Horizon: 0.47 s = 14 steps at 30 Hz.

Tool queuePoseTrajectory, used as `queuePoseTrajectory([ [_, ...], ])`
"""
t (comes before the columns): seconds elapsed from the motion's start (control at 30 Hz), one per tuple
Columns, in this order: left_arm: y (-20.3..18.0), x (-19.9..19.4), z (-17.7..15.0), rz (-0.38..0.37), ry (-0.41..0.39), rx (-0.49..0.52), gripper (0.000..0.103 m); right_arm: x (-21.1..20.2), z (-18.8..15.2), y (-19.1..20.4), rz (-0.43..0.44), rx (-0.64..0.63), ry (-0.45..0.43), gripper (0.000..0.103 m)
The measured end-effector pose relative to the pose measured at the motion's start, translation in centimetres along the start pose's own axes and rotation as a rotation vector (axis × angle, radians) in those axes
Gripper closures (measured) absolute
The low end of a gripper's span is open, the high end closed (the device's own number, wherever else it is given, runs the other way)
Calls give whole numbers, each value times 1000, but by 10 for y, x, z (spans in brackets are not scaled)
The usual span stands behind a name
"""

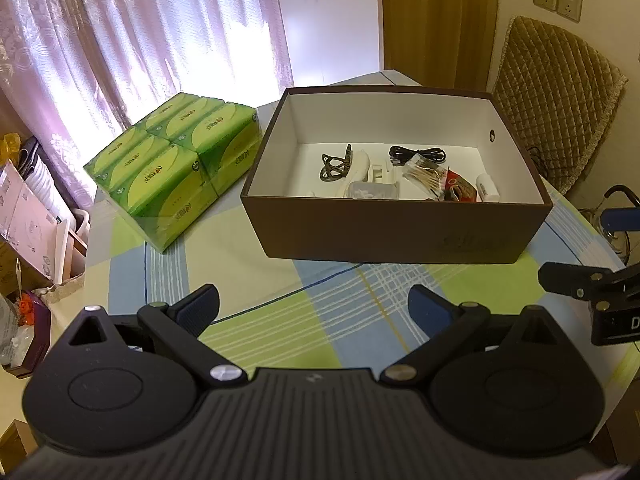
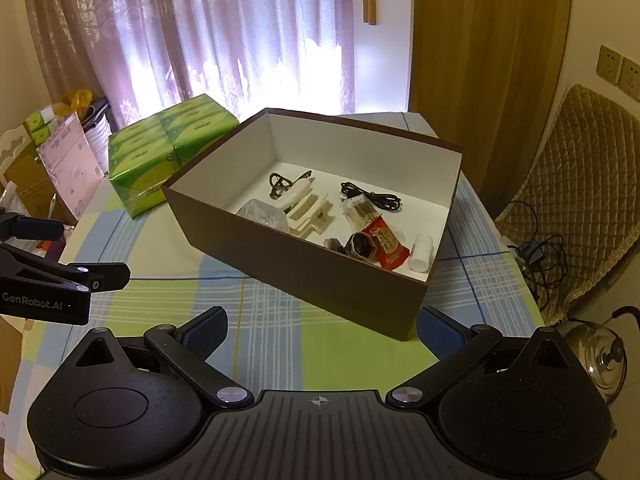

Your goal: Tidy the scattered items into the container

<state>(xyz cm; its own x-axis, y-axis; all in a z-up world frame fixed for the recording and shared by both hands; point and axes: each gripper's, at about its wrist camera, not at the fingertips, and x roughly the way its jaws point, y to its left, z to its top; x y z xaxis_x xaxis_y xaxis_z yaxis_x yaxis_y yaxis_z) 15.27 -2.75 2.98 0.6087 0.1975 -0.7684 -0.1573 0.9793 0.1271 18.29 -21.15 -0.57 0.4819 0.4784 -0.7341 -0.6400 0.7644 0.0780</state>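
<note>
A brown box with a white inside (image 1: 392,228) (image 2: 304,276) stands on the checked tablecloth. In it lie a black cable (image 1: 416,155) (image 2: 370,197), a bundle of cotton swabs (image 1: 424,174) (image 2: 360,210), a red packet (image 2: 386,246), a small white bottle (image 1: 489,189) (image 2: 423,252), a dark hair clip (image 1: 334,166) (image 2: 280,184), white plastic pieces (image 2: 310,210) and a clear wrapper (image 2: 264,214). My left gripper (image 1: 314,308) is open and empty, held over the cloth in front of the box. My right gripper (image 2: 322,330) is open and empty, near the box's front corner.
A pack of green tissue boxes (image 1: 176,168) (image 2: 168,148) sits left of the box. The checked tablecloth (image 1: 320,312) covers the table. A quilted chair (image 1: 556,104) (image 2: 576,168) stands at the right, a steel kettle (image 2: 600,356) below it. Cartons and clutter (image 1: 28,208) stand at the left.
</note>
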Motion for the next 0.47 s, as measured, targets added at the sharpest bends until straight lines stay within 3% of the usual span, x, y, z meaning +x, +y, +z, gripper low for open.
queuePoseTrajectory([
  [0.47, -3, -2, 1, 27, -6, 1, 3, 6, 3, -2, 13, -29, 3, 0],
])
